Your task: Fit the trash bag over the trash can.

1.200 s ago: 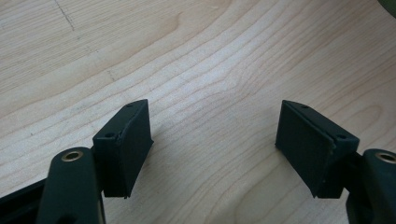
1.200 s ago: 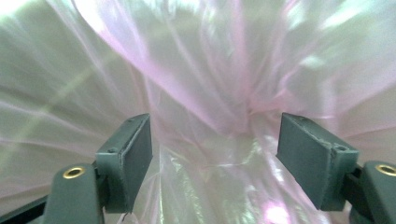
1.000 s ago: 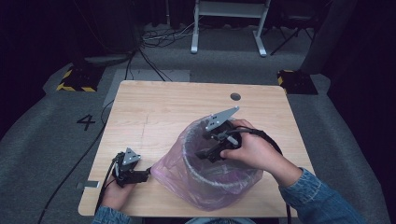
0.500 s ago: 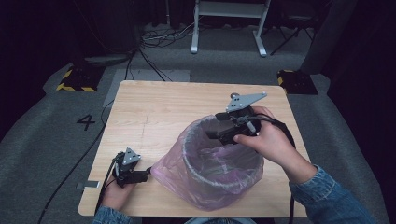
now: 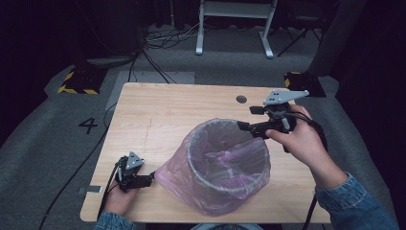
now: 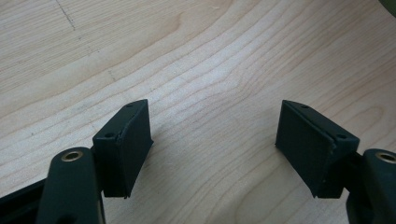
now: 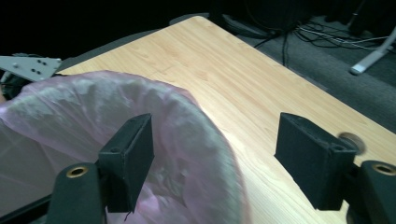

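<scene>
- In the right gripper view we see the right gripper (image 7: 215, 158) with jaws spread and nothing between them, hanging over the rim of the pink bag (image 7: 116, 121); the table's (image 7: 261, 79) far corner lies beyond.
- In the left gripper view we see the left gripper (image 6: 215, 149) released as well, over bare wood grain.
- The high view gives us what those miss: the bin (image 5: 229, 163) lined with the pink bag stands near the table's near edge, and the left gripper rests by the near left corner, just beside the bag's skirt.
- Compared with a second ago, the right gripper has left the bin's mouth and now hangs beyond the far right of the rim, toward the table's right edge; the left gripper has stayed put.
</scene>
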A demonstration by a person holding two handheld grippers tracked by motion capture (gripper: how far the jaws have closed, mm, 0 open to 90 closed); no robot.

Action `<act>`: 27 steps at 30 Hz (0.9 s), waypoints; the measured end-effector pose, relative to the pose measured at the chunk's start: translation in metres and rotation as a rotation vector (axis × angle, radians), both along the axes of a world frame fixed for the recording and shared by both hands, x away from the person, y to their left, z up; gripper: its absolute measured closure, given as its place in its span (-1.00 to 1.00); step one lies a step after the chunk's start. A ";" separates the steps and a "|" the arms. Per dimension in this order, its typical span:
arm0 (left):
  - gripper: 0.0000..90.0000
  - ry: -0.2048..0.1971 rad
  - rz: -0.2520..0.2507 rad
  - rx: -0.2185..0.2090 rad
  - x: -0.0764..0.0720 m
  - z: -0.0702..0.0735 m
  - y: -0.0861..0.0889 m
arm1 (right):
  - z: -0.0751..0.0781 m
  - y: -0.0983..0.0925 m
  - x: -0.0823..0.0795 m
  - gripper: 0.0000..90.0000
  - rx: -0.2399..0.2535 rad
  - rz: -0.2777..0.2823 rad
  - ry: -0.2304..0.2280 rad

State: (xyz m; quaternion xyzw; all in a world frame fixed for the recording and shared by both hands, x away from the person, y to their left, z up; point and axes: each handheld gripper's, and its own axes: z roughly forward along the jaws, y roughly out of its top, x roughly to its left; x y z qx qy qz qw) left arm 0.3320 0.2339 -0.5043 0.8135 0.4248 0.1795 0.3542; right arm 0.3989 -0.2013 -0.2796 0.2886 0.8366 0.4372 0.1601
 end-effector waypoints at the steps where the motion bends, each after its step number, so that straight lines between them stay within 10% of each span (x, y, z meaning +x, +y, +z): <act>1: -0.41 0.001 0.000 0.000 0.000 0.000 0.000 | 0.001 -0.004 0.000 -0.38 0.001 -0.011 -0.001; 27: -0.44 0.004 -0.011 -0.003 -0.003 0.000 0.014 | 0.003 -0.103 -0.025 -0.42 -0.004 -0.159 -0.009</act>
